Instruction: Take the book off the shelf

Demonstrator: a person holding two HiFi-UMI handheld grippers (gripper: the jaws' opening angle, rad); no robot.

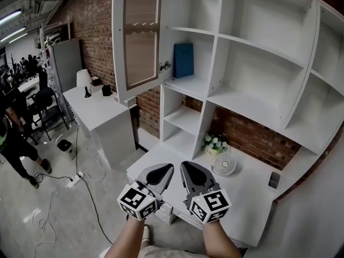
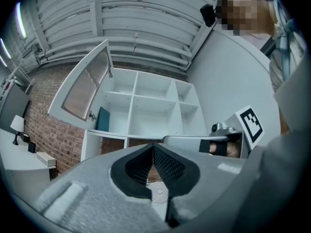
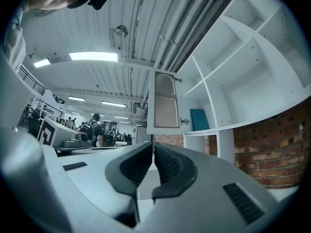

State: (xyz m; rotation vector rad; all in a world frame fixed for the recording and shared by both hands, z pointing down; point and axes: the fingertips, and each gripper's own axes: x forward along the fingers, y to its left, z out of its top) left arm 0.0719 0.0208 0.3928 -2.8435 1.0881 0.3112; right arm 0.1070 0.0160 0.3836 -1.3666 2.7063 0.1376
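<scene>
High in the white shelf unit, beside the open cabinet door, the blue book stands upright in the upper-left compartment, well apart from both claws. The left gripper and right gripper hang low over the desk, each pinched together on nothing; best to raise one, spread its jaws, clear the door, then clamp the book's near edge

The white shelf fills the upper right, a blue book upright in one compartment. On the counter below stand a fan and flowers.
</scene>
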